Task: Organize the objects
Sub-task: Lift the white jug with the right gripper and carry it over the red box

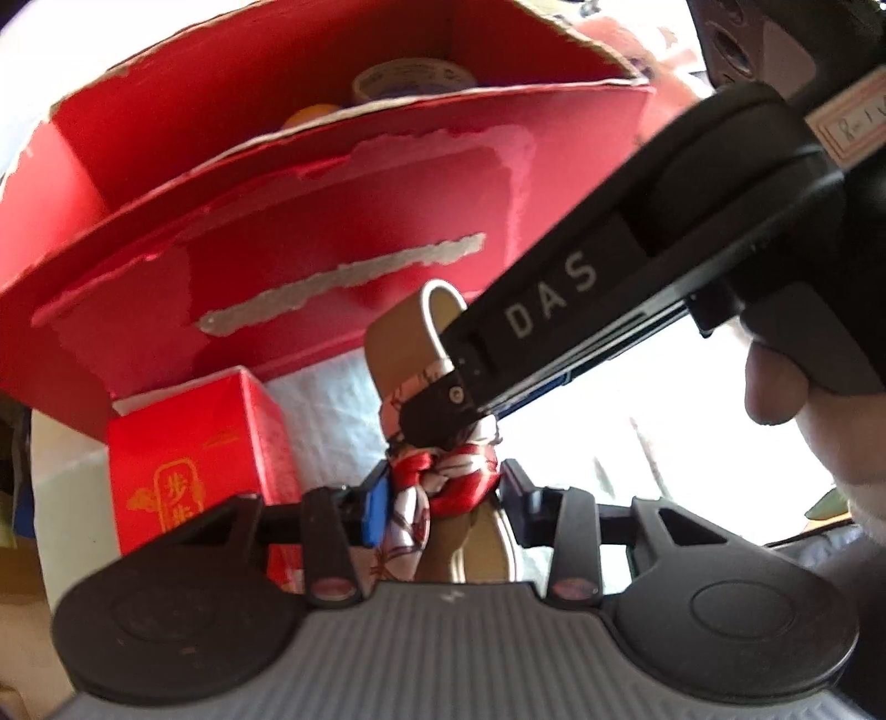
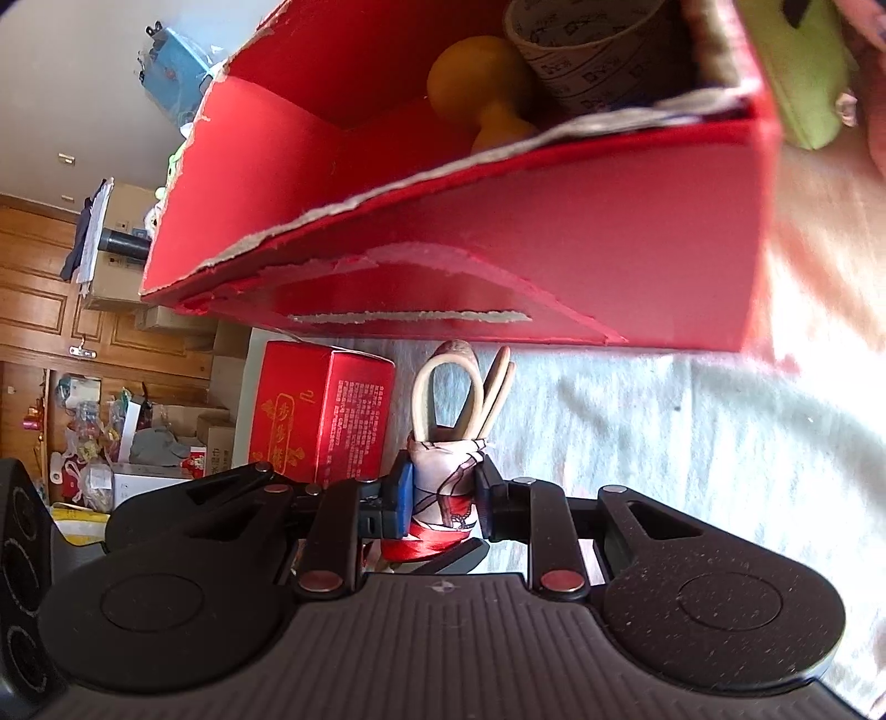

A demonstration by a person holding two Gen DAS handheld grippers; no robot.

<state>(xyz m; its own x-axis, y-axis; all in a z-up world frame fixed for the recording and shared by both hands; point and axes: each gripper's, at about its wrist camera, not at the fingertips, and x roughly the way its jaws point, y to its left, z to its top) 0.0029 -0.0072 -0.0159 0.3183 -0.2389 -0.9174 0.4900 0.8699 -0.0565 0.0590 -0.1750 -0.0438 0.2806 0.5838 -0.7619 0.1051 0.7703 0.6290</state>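
A tan strap loop (image 1: 410,338) tied with a red and white scarf (image 1: 443,476) is held up in front of a big red cardboard box (image 1: 310,210). My left gripper (image 1: 443,498) is closed on the scarf knot. My right gripper (image 2: 443,498) is shut on the same scarf-wrapped bundle (image 2: 448,482), its strap loops (image 2: 470,387) sticking up; its body (image 1: 637,266) crosses the left wrist view from the upper right. The box (image 2: 498,232) holds an orange object (image 2: 470,88) and a roll of tape (image 2: 587,50).
A small red carton with gold print (image 1: 205,459) stands left of the bundle, also in the right wrist view (image 2: 321,415). A white cloth surface (image 2: 664,432) lies beneath. Wooden doors and clutter (image 2: 83,387) fill the far left.
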